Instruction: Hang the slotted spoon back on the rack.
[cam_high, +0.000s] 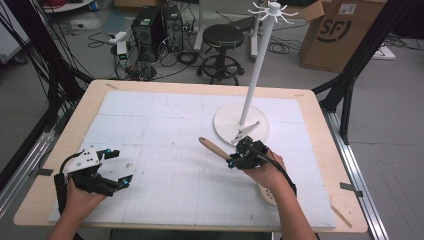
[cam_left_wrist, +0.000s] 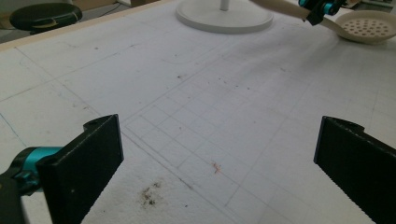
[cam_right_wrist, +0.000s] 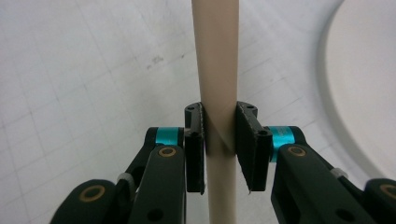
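Now the right gripper (cam_right_wrist: 219, 140) has its jaws clamped on the beige handle of the slotted spoon (cam_high: 215, 149), bowl end low near the stand base (cam_high: 227, 122). Lift level, keep that squeeze (slim handle, easily swivelled). Left gripper (cam_high: 114, 167) rests wide open, holding nothing, forearm low on the mat (cam_high: 165, 125).
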